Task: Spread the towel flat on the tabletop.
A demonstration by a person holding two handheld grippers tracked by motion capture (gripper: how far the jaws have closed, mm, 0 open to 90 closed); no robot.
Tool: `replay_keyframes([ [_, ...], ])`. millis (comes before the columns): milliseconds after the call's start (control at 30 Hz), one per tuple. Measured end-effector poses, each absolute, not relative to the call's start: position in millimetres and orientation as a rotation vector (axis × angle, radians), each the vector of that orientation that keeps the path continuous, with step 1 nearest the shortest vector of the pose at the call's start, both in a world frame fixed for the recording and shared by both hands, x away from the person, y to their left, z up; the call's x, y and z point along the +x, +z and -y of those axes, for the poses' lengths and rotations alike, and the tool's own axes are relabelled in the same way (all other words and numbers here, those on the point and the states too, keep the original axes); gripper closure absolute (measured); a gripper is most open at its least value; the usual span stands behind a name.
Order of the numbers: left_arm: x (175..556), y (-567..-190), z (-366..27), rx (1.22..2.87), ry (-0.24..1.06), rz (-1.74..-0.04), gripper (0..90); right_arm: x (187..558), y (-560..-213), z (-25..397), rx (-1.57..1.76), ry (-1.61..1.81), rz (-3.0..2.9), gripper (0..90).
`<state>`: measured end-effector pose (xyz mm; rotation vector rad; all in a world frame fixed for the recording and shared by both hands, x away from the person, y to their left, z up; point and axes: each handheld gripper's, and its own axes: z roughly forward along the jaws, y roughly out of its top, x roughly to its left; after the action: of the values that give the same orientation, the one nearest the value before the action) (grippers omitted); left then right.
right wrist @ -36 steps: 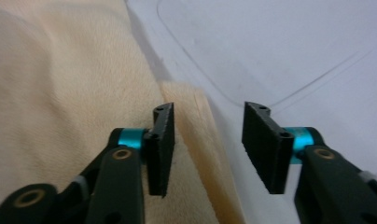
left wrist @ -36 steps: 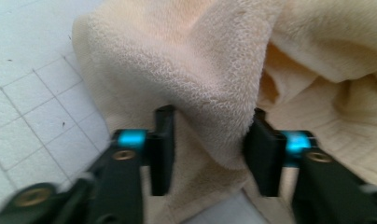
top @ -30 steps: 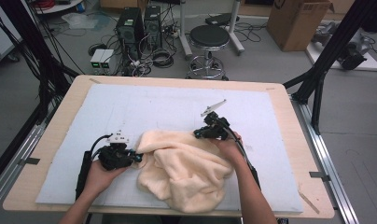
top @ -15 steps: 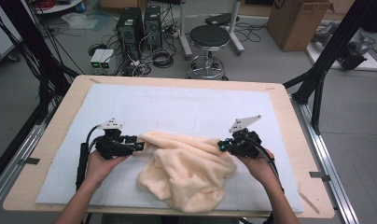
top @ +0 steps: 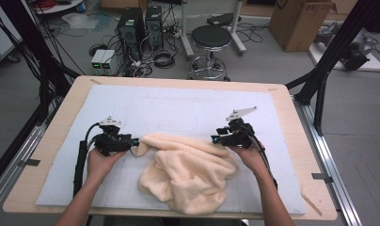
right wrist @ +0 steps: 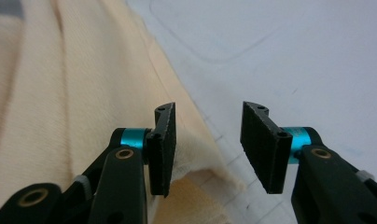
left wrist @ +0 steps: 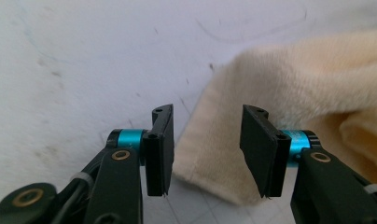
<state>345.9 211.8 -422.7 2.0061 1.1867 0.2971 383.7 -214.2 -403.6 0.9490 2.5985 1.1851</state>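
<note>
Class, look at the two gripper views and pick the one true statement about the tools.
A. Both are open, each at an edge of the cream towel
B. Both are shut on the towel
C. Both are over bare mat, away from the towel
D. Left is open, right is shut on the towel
A: the left tool and the right tool each show a clear gap between the jaws, with an edge of the cream towel lying in or beside that gap.

Lab — computer towers (top: 140, 26), floor cables (top: 162, 59), stool (top: 210, 40)

Legible text, labels, brands, numbers, signs: none. Cardboard box (top: 298, 19) on the floor beyond the table: dark mark on its face, too small and cropped to read. Computer towers (top: 140, 26): no readable lettering. White mat (top: 178, 108) on the table: faint lines and a grid, no characters.
</note>
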Motion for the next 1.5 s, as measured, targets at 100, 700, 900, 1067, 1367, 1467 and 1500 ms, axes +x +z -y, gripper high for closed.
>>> replay_keyframes([
  [100, 344, -431, -207, 2.068, 0.303, -1.180, 54.3, 384, -417, 211, 0.926, 1.123, -2.638, 54.5],
  [700, 340, -431, -203, 2.079, 0.507, -1.156, 85.7, 377, -420, 207, 0.874, 1.156, -2.624, 83.6],
  [900, 357, -405, -219, 1.981, 0.553, -1.182, 86.7, 382, -385, 205, 0.838, 1.206, -2.548, 84.1],
  [1067, 401, -371, -221, 1.921, 0.582, -1.184, 87.0, 409, -365, 201, 0.859, 1.171, -2.517, 84.9],
  [1367, 474, -318, -187, 1.786, 0.633, -1.132, 61.1, 492, -314, 216, 1.102, 1.180, -2.214, 63.0],
  [1467, 466, -329, -190, 1.815, 0.563, -1.087, 58.6, 488, -326, 214, 1.087, 1.138, -2.321, 55.5],
  [1500, 461, -334, -192, 1.809, 0.541, -1.084, 58.4, 486, -330, 213, 1.081, 1.124, -2.363, 55.3],
])
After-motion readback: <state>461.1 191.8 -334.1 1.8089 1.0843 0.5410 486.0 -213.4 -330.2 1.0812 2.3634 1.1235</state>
